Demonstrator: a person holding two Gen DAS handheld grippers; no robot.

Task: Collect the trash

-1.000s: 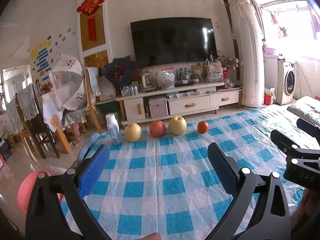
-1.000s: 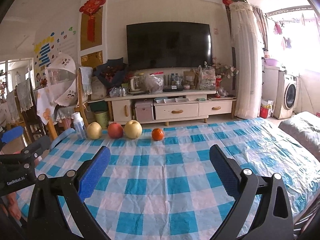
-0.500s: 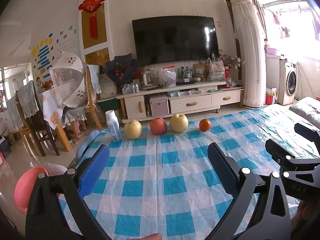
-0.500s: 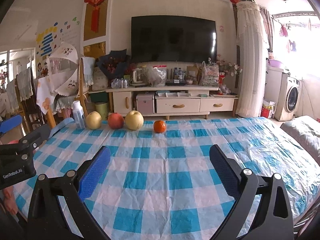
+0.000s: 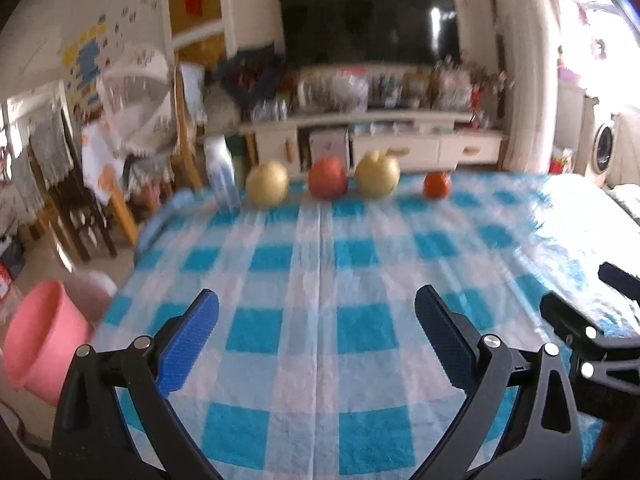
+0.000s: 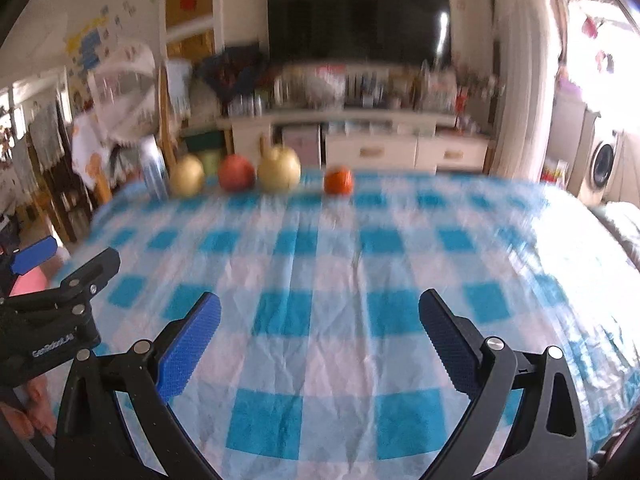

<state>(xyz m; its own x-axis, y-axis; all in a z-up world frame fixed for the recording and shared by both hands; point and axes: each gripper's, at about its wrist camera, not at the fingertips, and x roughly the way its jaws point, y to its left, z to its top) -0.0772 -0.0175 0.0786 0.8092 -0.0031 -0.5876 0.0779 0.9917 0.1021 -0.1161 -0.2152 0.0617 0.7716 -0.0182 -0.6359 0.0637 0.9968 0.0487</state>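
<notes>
Both views are blurred by motion. A plastic bottle [image 5: 221, 172] [image 6: 154, 174] stands at the far left edge of the table with the blue-and-white check cloth [image 5: 320, 280] [image 6: 320, 280]. Beside it runs a row of fruit: a yellow pear [image 5: 267, 188] [image 6: 187, 176], a red apple [image 5: 327, 178] [image 6: 236, 173], a second pear [image 5: 377, 178] [image 6: 279, 168] and an orange [image 5: 437, 185] [image 6: 338, 180]. My left gripper [image 5: 316, 324] hangs open and empty over the near cloth. My right gripper [image 6: 320, 320] is likewise open and empty.
A pink bucket [image 5: 36, 344] stands on the floor at the table's left side. Behind the table are a TV cabinet [image 5: 372, 144] with a large TV, chairs [image 5: 80, 208] at left and a washing machine [image 5: 604, 152] at right. A cushion lies at the right edge.
Both grippers have moved forward and tilted down toward the table. The fruit row now looks larger and nearer. The jaws stayed open.
</notes>
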